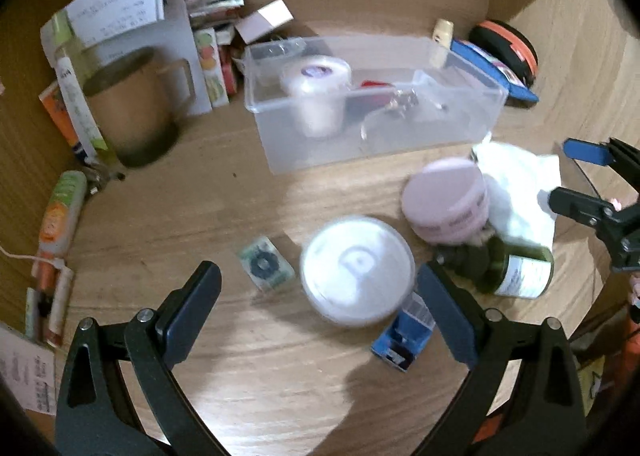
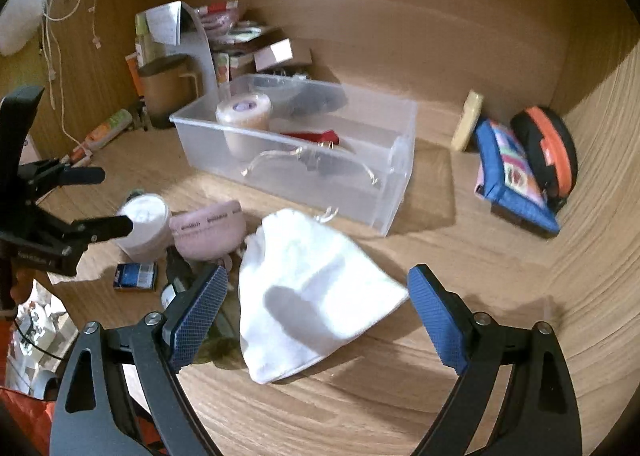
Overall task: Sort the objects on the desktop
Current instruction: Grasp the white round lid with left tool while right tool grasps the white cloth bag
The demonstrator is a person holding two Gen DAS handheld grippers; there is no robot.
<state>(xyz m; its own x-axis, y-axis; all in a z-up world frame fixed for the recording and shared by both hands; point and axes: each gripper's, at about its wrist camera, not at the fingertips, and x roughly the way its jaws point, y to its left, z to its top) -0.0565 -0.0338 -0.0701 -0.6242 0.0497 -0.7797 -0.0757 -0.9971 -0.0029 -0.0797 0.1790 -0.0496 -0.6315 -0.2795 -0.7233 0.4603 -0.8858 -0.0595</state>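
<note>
My left gripper (image 1: 318, 284) is open, its fingers either side of a white round jar (image 1: 357, 270) on the wooden desk; it shows in the right wrist view (image 2: 103, 200) too. My right gripper (image 2: 318, 288) is open above a white cloth pouch (image 2: 308, 288). A pink round case (image 1: 446, 202) and a dark green bottle (image 1: 516, 270) lie between jar and pouch. A clear plastic bin (image 1: 460, 128) behind holds a white tub (image 1: 318, 92), glasses (image 2: 308, 162) and a red item (image 2: 316, 137).
A small blue box (image 1: 402, 340) and a green packet (image 1: 266, 264) lie near the jar. A brown mug (image 1: 132, 108), papers and boxes stand at the back left. A blue book (image 2: 516, 180) and an orange-black case (image 2: 548, 148) lean at the right wall.
</note>
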